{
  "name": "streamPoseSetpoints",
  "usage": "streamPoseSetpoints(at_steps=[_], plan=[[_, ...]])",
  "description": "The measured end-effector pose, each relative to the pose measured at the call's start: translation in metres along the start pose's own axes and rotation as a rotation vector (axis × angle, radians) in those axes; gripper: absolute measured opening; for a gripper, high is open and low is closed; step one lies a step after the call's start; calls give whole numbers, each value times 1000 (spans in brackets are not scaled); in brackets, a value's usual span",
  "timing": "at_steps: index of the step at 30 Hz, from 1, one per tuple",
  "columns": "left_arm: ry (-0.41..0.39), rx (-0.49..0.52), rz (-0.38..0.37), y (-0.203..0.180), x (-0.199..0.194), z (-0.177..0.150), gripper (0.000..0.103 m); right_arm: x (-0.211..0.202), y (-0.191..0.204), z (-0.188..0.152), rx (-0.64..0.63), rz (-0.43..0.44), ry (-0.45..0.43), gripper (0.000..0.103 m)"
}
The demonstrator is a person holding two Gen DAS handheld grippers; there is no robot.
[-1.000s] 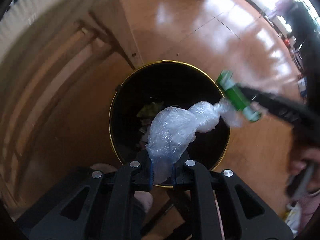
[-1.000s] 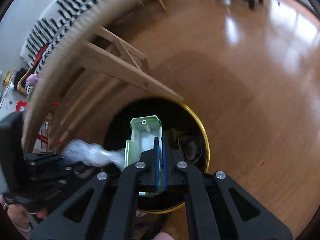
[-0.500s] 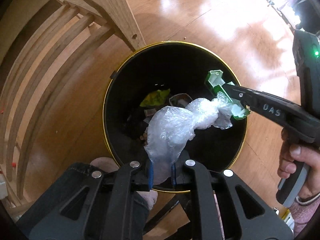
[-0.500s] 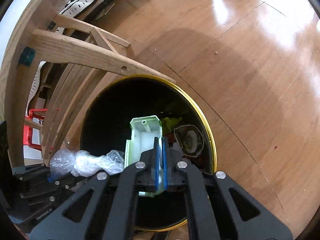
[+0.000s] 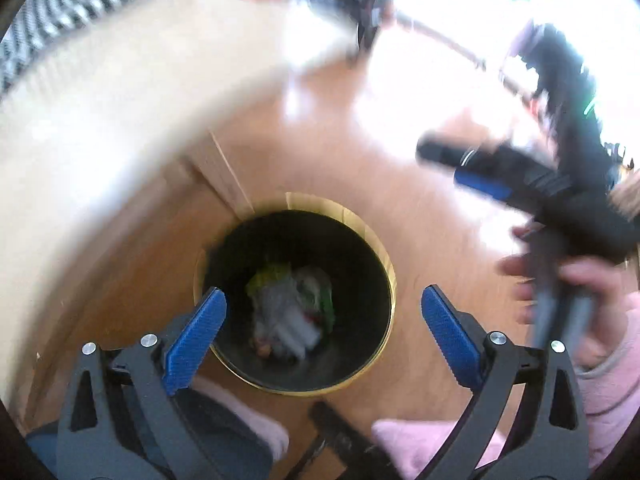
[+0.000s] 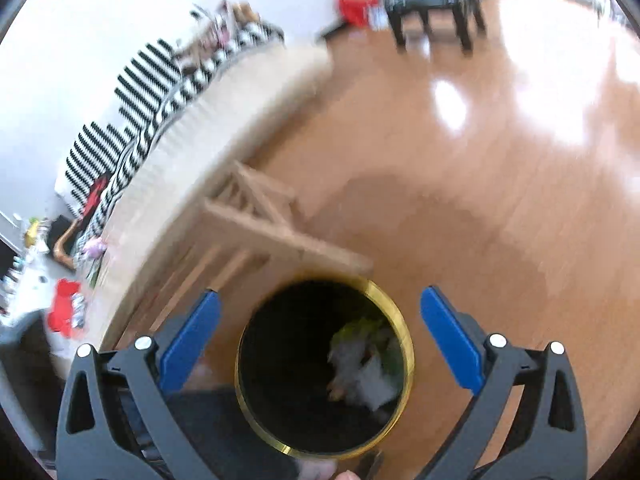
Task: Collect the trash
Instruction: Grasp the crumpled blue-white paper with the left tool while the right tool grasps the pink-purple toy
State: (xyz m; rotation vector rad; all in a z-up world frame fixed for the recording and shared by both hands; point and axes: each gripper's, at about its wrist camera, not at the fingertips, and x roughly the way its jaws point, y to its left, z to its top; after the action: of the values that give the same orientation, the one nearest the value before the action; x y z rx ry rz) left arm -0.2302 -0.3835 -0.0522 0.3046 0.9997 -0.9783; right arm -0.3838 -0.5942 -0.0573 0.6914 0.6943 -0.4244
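Both loads have just dropped — the plastic bag [image 5: 286,320] and green carton [image 5: 320,300] now lie inside the trash bin [image 5: 384,256]; left hand-held gripper [image 5: 322,334] and right hand-held gripper [image 6: 320,338] gape empty above it — this round looks done.

One bin [image 5: 390,276], two grippers [image 5: 320,320]

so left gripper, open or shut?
Open. The left gripper has its blue pads spread wide with nothing between them, above the trash bin, where blurred trash lies.
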Motion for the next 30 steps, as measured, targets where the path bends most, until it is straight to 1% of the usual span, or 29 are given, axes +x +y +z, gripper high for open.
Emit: streamPoseSetpoints(at_steps=[1, 2, 3, 4, 5, 7, 9, 10, 13, 14, 15, 16, 18, 20, 21, 22, 24, 25, 27, 30], plan=[[-85, -38, 34, 12, -29, 3, 95, -4, 7, 5, -17, -11, -27, 97], [-149, -76, 80, 24, -51, 4, 95, -7, 17, 9, -38, -18, -48, 97], [-222, -125, 156, 43, -78, 4, 96, -8, 30, 13, -65, -22, -64, 97], [-289, -177, 261, 68, -104, 2, 96, -5, 40, 14, -88, -26, -69, 97], [-319, -218, 364, 90, -122, 0, 96, 0, 55, 15, -124, -29, -66, 97], [-328, -318, 636, 149, -155, -9, 96, 14, 90, 13, -217, -28, -41, 97], [-290, -393, 780, 197, -173, -22, 96, 30, 130, 9, -308, -1, -11, 97], [-250, -439, 822, 231, -179, -30, 96, 35, 145, 8, -334, 10, -3, 97], [-175, -520, 849, 294, -181, -40, 96, 55, 205, 9, -409, 67, 11, 97], [-158, -531, 846, 306, -176, -39, 96, 63, 229, 10, -433, 93, 20, 97], [-141, -537, 823, 322, -171, -38, 96, 70, 244, 10, -447, 108, 27, 97], [-137, -541, 811, 330, -169, -38, 96, 81, 274, 10, -480, 137, 42, 97], [-141, -571, 793, 351, -159, -38, 96, 92, 313, 11, -536, 168, 59, 97], [-152, -635, 744, 364, -150, -36, 96, 107, 362, 8, -627, 191, 74, 97], [-156, -652, 708, 369, -148, -32, 96, 114, 384, 6, -674, 196, 81, 97], [-153, -628, 690, 370, -145, -28, 96, 124, 409, 5, -733, 198, 90, 97], [-132, -584, 701, 373, -139, -24, 96, 146, 448, 1, -824, 187, 104, 97], [-133, -575, 694, 375, -138, -24, 96, 161, 470, -1, -864, 181, 114, 97], [-133, -573, 672, 376, -136, -26, 96, 189, 499, -3, -904, 168, 155, 97], [-113, -565, 659, 377, -136, -29, 96, 219, 532, -10, -949, 156, 182, 97]])
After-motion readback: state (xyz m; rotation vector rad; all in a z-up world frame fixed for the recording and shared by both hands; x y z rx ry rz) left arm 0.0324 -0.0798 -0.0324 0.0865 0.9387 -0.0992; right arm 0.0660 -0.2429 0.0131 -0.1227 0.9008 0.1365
